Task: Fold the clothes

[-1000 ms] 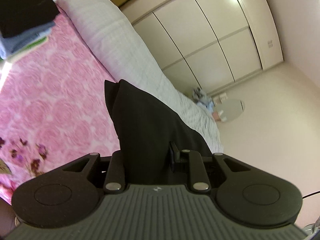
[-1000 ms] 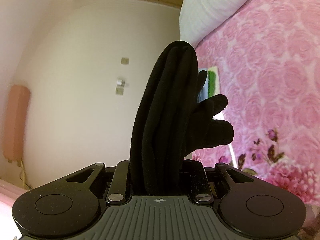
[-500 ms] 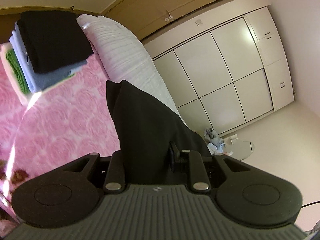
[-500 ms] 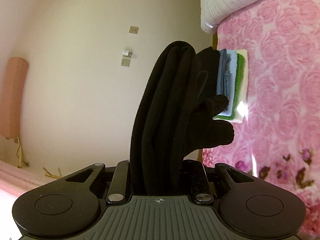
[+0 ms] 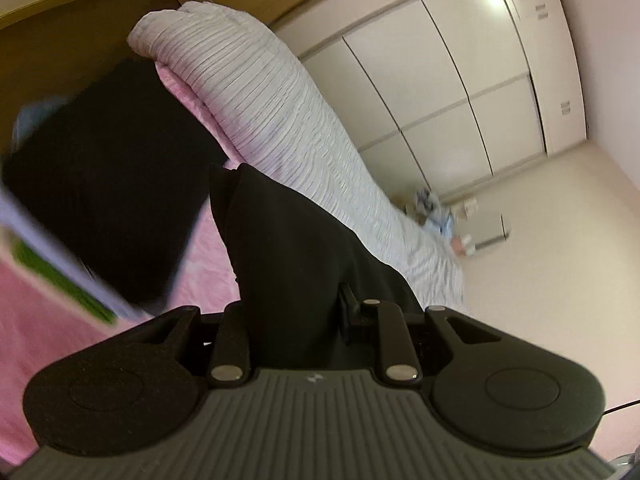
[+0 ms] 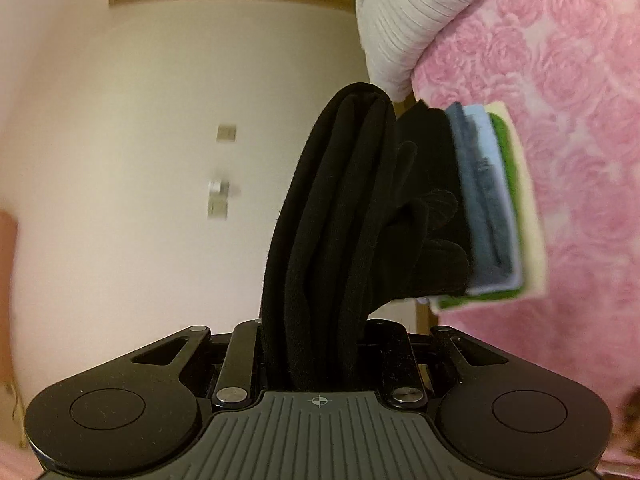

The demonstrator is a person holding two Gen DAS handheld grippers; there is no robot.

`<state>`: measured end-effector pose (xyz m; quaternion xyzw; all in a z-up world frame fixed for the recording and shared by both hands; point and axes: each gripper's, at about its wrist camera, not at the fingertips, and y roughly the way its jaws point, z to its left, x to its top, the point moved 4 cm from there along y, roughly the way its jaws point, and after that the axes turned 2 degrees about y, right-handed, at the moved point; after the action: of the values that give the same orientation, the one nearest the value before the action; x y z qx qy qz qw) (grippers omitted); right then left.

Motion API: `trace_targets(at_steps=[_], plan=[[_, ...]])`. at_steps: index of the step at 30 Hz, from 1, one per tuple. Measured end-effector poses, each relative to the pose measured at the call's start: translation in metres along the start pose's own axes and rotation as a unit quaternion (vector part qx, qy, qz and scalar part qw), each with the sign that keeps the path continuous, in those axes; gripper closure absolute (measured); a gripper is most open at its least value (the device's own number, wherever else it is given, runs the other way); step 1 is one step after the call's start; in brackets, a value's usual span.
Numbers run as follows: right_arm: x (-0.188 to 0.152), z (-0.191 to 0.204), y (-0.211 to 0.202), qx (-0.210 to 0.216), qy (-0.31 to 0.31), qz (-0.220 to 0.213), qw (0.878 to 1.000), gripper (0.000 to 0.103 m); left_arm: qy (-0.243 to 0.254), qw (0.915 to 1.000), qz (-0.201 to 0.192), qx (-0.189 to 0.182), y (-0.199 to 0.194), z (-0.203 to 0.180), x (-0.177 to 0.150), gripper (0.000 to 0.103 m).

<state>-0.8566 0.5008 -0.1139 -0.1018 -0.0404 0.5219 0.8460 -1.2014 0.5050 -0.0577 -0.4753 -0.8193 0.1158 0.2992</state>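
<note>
Nearest, in the left wrist view: left gripper (image 5: 298, 320) with jaws clamped on one end of a folded black garment (image 5: 296, 248). Cloth rising straight out from between the jaws as a flat, pointed slab, filling the whole gap. Probably gripped at an edge so that the folds stay together while carried.

In the right wrist view: right gripper (image 6: 316, 344), jaws likewise clamped on the same black garment (image 6: 332, 232), here seen as several thick layers bunched upright, with a loose lobe hanging to the right. Held at both ends, most likely, to keep the bundle level and tidy and not to let it open.

Just beyond the jaws: a stack of folded clothes (image 6: 492, 208) on the bed (image 6: 560, 120), black piece on top, then blue, then green, then a pale one at the bottom. In the left view the same stack (image 5: 104, 184) close and blurred, just left of the held cloth. Garment not yet resting on the stack, as far as visible; seemingly meant to go on top.

Farther: a white ribbed duvet (image 5: 272, 120) rolled along the bed.

Farthest: wardrobe doors (image 5: 460, 80) and a bare wall (image 6: 160, 160).
</note>
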Motion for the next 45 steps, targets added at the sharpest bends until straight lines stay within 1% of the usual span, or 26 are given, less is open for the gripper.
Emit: trace_targets(at_steps=[4,8,11,14,16,19,20,21,22,23,24,25,26,28,31,34,38,41,43,45], plan=[[0.009,0.000,0.057,-0.001,0.012,-0.031,0.999,0.082,0.026,0.9993,0.027,-0.003,-0.003,0.041,0.057,0.083],[0.024,-0.010,0.101,-0.014,0.020,-0.047,0.999,0.082,0.035,0.9985,0.041,-0.002,0.005,0.073,0.093,0.083],[0.035,-0.015,0.121,-0.029,0.018,-0.048,0.998,0.082,0.026,0.9986,0.047,-0.004,0.013,0.096,0.109,0.083],[0.047,-0.016,0.138,-0.037,0.009,-0.050,0.998,0.082,0.031,0.9985,0.044,-0.010,0.019,0.108,0.124,0.083],[0.055,-0.014,0.147,-0.038,-0.004,-0.052,0.998,0.081,0.042,0.9983,0.038,-0.017,0.022,0.109,0.133,0.083],[0.069,-0.012,0.156,-0.033,-0.026,-0.058,0.997,0.081,0.074,0.9968,0.024,-0.020,0.031,0.109,0.143,0.083],[0.074,-0.015,0.159,-0.033,-0.033,-0.060,0.997,0.077,0.085,0.9959,0.020,-0.020,0.034,0.109,0.147,0.083],[0.079,-0.022,0.163,-0.045,-0.035,-0.064,0.996,0.070,0.105,0.9943,0.016,-0.009,0.040,0.111,0.147,0.082],[0.086,-0.035,0.168,-0.071,-0.028,-0.071,0.995,0.059,0.131,0.9912,0.012,0.010,0.047,0.115,0.146,0.080],[0.092,-0.048,0.173,-0.104,-0.016,-0.079,0.991,0.056,0.137,0.9899,0.019,0.032,0.057,0.124,0.144,0.079],[0.095,-0.064,0.177,-0.141,0.007,-0.086,0.986,0.052,0.128,0.9896,0.034,0.057,0.068,0.136,0.141,0.079],[0.096,-0.075,0.181,-0.154,0.024,-0.088,0.984,0.052,0.107,0.9901,0.048,0.078,0.077,0.151,0.139,0.077],[0.095,-0.077,0.181,-0.148,0.026,-0.088,0.985,0.051,0.080,0.9926,0.049,0.077,0.080,0.162,0.138,0.076],[0.091,-0.075,0.177,-0.147,0.020,-0.090,0.985,0.047,0.043,0.9969,0.035,0.056,0.072,0.170,0.140,0.073],[0.086,-0.073,0.167,-0.155,0.011,-0.097,0.983,0.044,0.027,0.9967,0.022,0.073,0.054,0.173,0.144,0.072],[0.073,-0.069,0.147,-0.164,0.001,-0.102,0.981,0.043,0.002,0.9971,0.024,0.072,0.037,0.177,0.142,0.070],[0.053,-0.063,0.122,-0.162,-0.002,-0.096,0.982,0.043,-0.026,0.9966,0.019,0.076,0.018,0.182,0.131,0.070],[0.046,-0.059,0.122,-0.168,-0.018,-0.092,0.981,0.044,-0.027,0.9966,0.015,0.077,0.018,0.183,0.131,0.070],[0.043,-0.056,0.123,-0.175,-0.033,-0.089,0.980,0.044,-0.013,0.9964,0.016,0.082,0.026,0.181,0.137,0.070],[0.037,-0.048,0.124,-0.193,-0.057,-0.085,0.976,0.045,0.008,0.9967,0.019,0.079,0.037,0.177,0.145,0.070]])
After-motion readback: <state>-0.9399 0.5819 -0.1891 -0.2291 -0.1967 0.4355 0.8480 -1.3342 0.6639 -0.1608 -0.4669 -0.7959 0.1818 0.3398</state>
